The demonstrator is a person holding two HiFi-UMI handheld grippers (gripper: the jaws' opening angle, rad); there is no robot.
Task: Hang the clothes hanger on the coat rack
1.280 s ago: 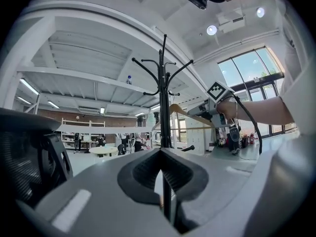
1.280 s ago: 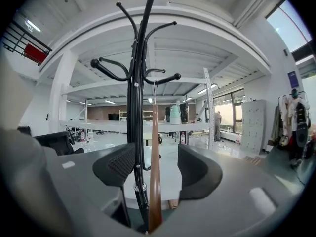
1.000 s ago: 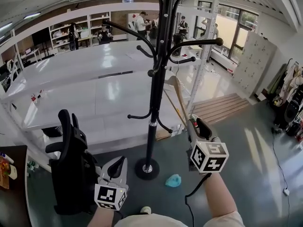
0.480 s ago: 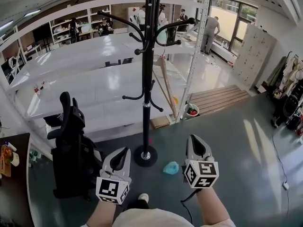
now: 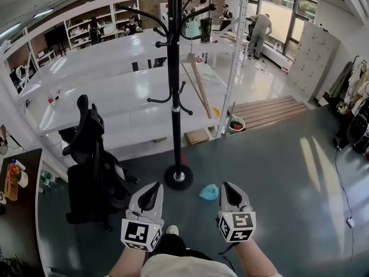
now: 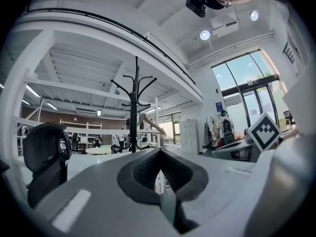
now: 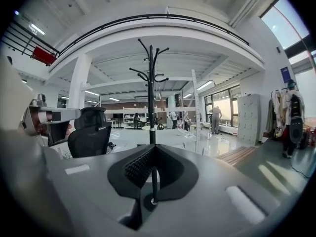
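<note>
The black coat rack [image 5: 174, 97] stands on the grey floor ahead of me, and its round base [image 5: 179, 176] is just beyond my grippers. A wooden clothes hanger [image 5: 198, 85] hangs from a hook on the rack's right side; the left gripper view shows the hanger [image 6: 149, 123] beside the rack [image 6: 134, 107]. My left gripper [image 5: 154, 189] and my right gripper [image 5: 226, 188] are held low and side by side, short of the base. Both are shut with nothing between the jaws. The right gripper view has the rack [image 7: 151, 98] straight ahead.
A black office chair [image 5: 92, 166] stands left of the rack. A blue cloth [image 5: 209, 192] lies on the floor between the base and my right gripper. White shelving [image 5: 115, 91] runs behind the rack, a dark table [image 5: 20, 189] is at far left, and people stand far back.
My right gripper has come back and down from the hanger, which stays hanging on the rack. Both grippers and my head are now farther from the rack.
</note>
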